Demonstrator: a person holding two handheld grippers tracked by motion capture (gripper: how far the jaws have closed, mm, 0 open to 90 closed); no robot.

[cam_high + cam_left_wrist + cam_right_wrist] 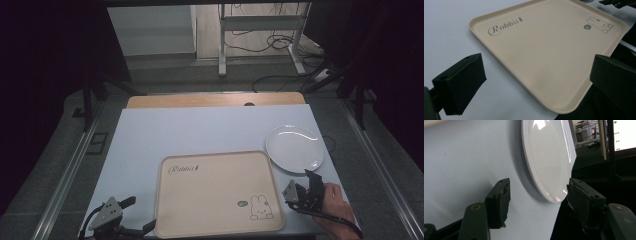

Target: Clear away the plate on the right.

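A beige tray (215, 195) printed with "Rabbit" and a small bunny lies empty at the front middle of the white table. A white plate (294, 148) sits just past its far right corner, also empty. My left gripper (141, 214) rests at the tray's near left corner, open wide; in the left gripper view its jaws (536, 75) frame the tray (544, 50) and touch nothing. A hand holds my right gripper (302, 181) just in front of the plate. It stands open (537, 192), with the plate's (546, 157) near rim in line with the gap and the pads off it.
The white tabletop (200, 130) ends close to the plate's right side, where it drops into dark (599, 170). A wooden strip (215, 100) runs along the table's far edge. Beyond it stand a desk frame (260, 22) and loose cables on the floor.
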